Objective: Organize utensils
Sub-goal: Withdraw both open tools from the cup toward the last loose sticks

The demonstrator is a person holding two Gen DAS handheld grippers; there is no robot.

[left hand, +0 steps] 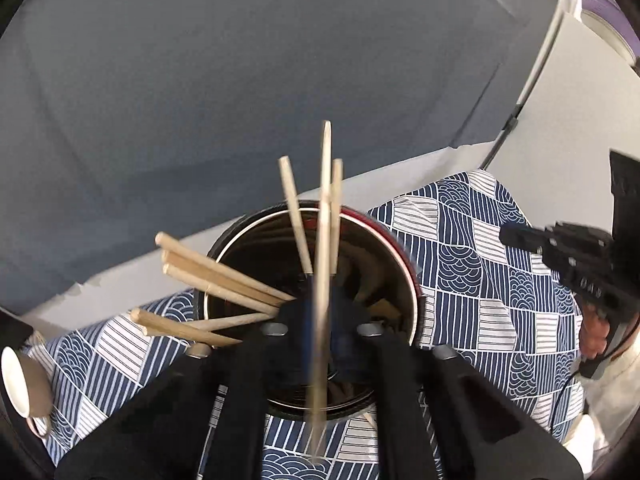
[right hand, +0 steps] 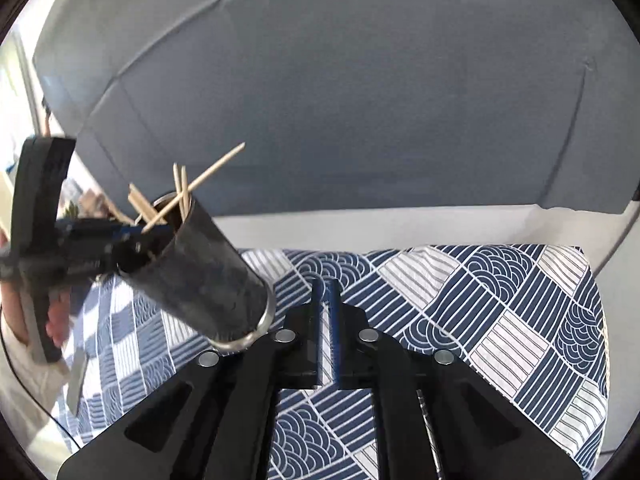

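Observation:
A dark metal holder cup point(left hand: 384, 256) stands on the blue-and-white patterned cloth point(left hand: 480, 280), seen from above in the left wrist view. Several wooden chopsticks point(left hand: 216, 276) lean out of it. My left gripper point(left hand: 322, 320) is shut on one wooden chopstick point(left hand: 326, 216), held upright over the cup mouth and blurred. In the right wrist view the cup point(right hand: 200, 276) stands at the left with the chopsticks point(right hand: 180, 196) sticking out and my left gripper point(right hand: 132, 232) at its mouth. My right gripper point(right hand: 328, 312) is nearly shut with nothing between its fingers, low over the cloth point(right hand: 500, 312) to the right of the cup.
A white-lined cup point(left hand: 20, 384) lies on its side at the cloth's left edge. A grey backdrop point(left hand: 240, 80) rises behind the table. My right gripper point(left hand: 560, 248) shows at the right of the left wrist view. A metal utensil end point(right hand: 78, 380) lies at the cloth's left.

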